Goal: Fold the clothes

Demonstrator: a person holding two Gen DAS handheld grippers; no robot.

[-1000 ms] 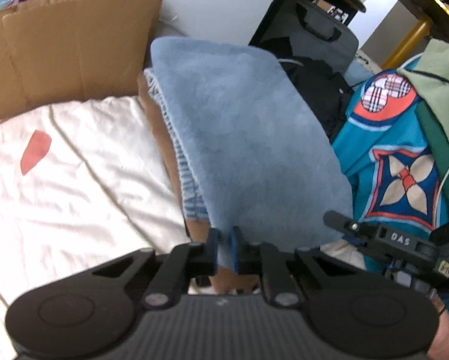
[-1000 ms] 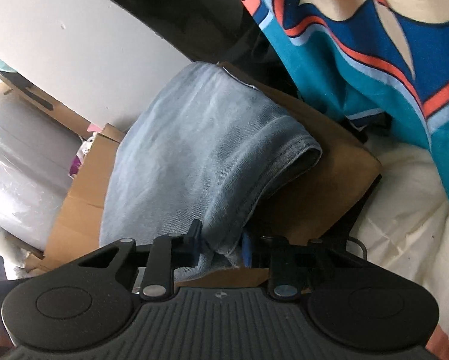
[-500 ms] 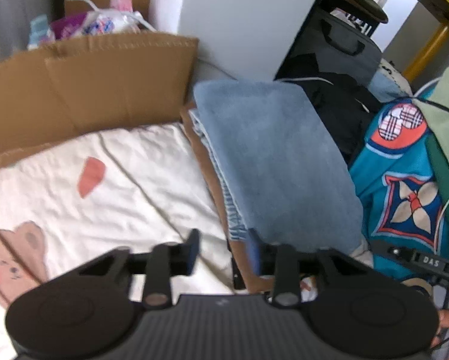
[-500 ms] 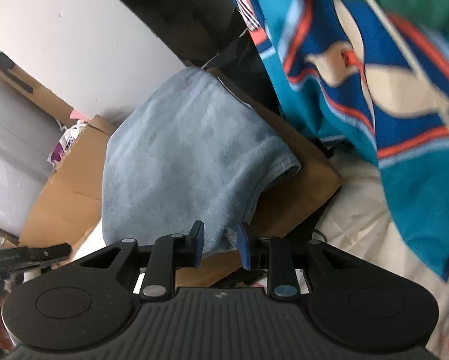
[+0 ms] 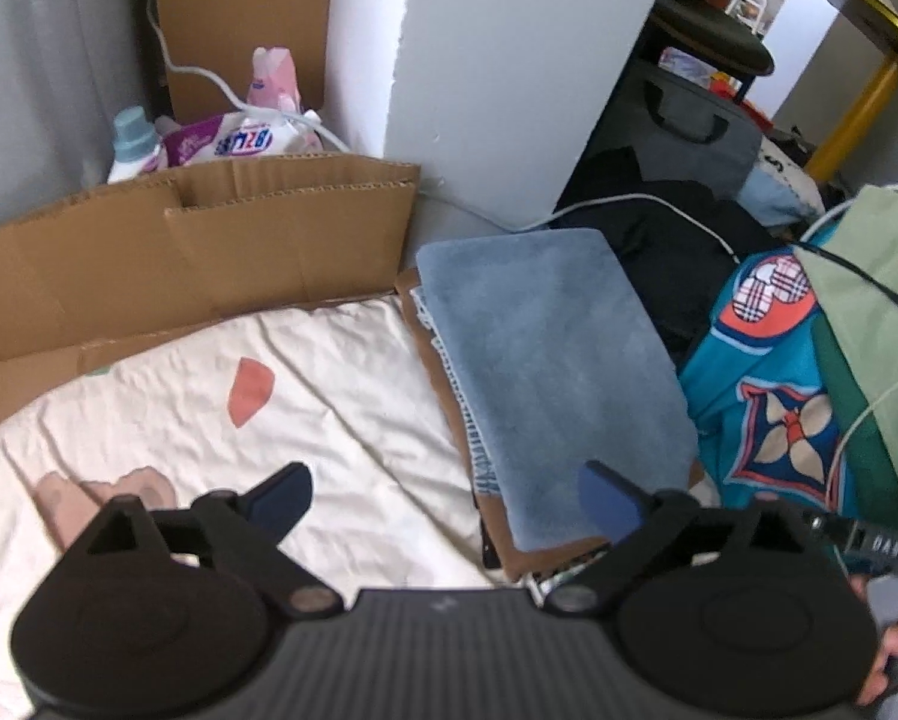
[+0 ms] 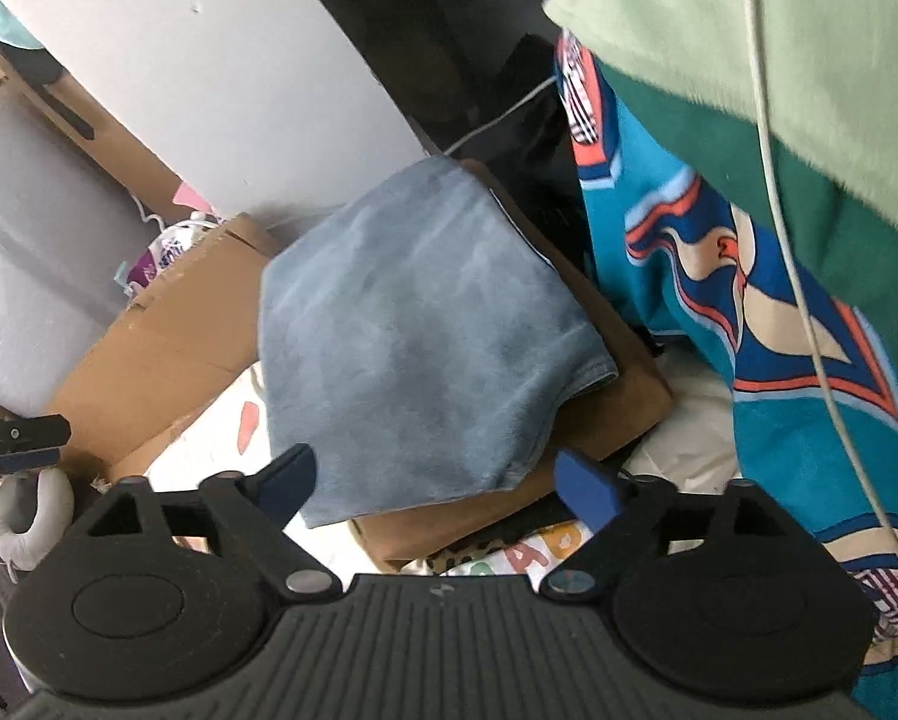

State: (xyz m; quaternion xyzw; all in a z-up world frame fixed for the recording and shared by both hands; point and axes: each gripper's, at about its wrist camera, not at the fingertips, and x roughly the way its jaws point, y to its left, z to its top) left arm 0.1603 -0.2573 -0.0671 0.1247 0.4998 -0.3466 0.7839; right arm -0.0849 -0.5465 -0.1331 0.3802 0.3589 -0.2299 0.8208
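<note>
- While the left gripper stands spread wide and empty in the left wrist view, a folded blue cloth lies on a brown garment at the right edge of the cream sheet.
- Cloth sits ahead and right of the left gripper; its long axis runs away from the gripper toward the white panel. The right-hand pad overlaps its near corner in view; contact cannot be told.
- Teal patterned garment lies unfolded, just right of the stack.
- Right wrist view: right gripper spread, nothing pinched. Blue cloth dead ahead, near edge between the jaws, brown garment under it.
- Teal garment hangs at right, nearer the right gripper.
- Judgement: blue cloth already lies folded; teal piece looks the likelier candidate for folding.
</note>
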